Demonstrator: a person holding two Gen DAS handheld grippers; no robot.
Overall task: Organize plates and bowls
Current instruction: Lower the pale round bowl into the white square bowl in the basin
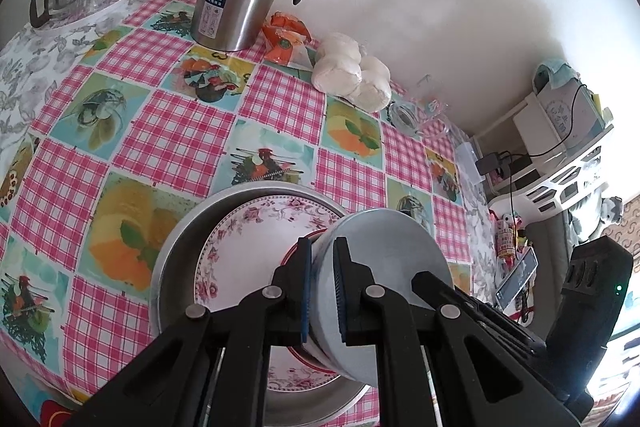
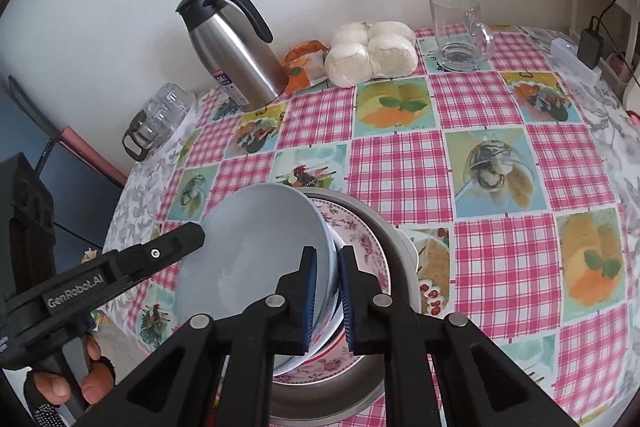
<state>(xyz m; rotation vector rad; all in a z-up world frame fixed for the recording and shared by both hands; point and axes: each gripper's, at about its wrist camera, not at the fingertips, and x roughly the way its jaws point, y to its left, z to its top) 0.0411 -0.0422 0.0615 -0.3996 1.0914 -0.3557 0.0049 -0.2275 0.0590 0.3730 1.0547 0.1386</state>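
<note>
Stacking is well under way at the lower centre of both views. A pale blue bowl (image 2: pixel 256 259) is held tilted on its side above a floral-rimmed plate (image 1: pixel 256 227), which lies inside a wide metal basin (image 1: pixel 180 239) on the checked table (image 1: pixel 280 99).

The left tongs (image 1: pixel 323 291) are closed on the bowl's wall, one blue pad on each side of it, at the lower centre of the left wrist view. The right tongs (image 2: pixel 329 295) are likewise clamped narrowly on the bowl's rim at the lower centre of the right wrist view, so the bowl is gripped from two sides at once. A hand (image 2: pixel 68 387) on the left tongs' handle is seen at the lower left of the right wrist view.

What appears done: plate nested in basin, with a red-rimmed dish (only partly visible beneath the bowl) on top of it. What seems left: the bowl is not yet seated flat and would need lowering and levelling onto the stack. No other loose plates or bowls can be seen on the table; a steel flask (image 2: pixel 236 55), wrapped buns (image 2: pixel 372 55) and a glass mug (image 2: pixel 460 35) stand along the upper part of the frame, well apart from the stack.
</note>
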